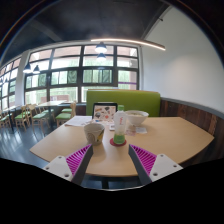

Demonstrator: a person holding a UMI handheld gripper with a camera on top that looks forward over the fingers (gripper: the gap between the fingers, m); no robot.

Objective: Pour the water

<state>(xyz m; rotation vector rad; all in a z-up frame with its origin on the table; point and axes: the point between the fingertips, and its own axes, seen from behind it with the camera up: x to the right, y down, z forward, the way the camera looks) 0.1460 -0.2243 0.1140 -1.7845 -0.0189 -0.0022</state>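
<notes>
A round wooden table (pixel 170 135) stands ahead of my gripper (pixel 112 158). On it a pale green bottle or cup (pixel 119 126) stands on a red coaster (pixel 119 140), beyond the fingers and between their lines. A white cup (pixel 94 131) stands just left of it. A white bowl (pixel 136 117) sits farther back to the right. My fingers, with magenta pads (pixel 78 157), are spread wide apart with nothing between them. They hover over the table's near edge.
A green sofa (pixel 125 101) with an open laptop (pixel 104 110) stands behind the table. Large windows (pixel 80 70) fill the far wall. Chairs and tables (pixel 25 115) stand at the left. A wooden wall panel (pixel 195 112) runs along the right.
</notes>
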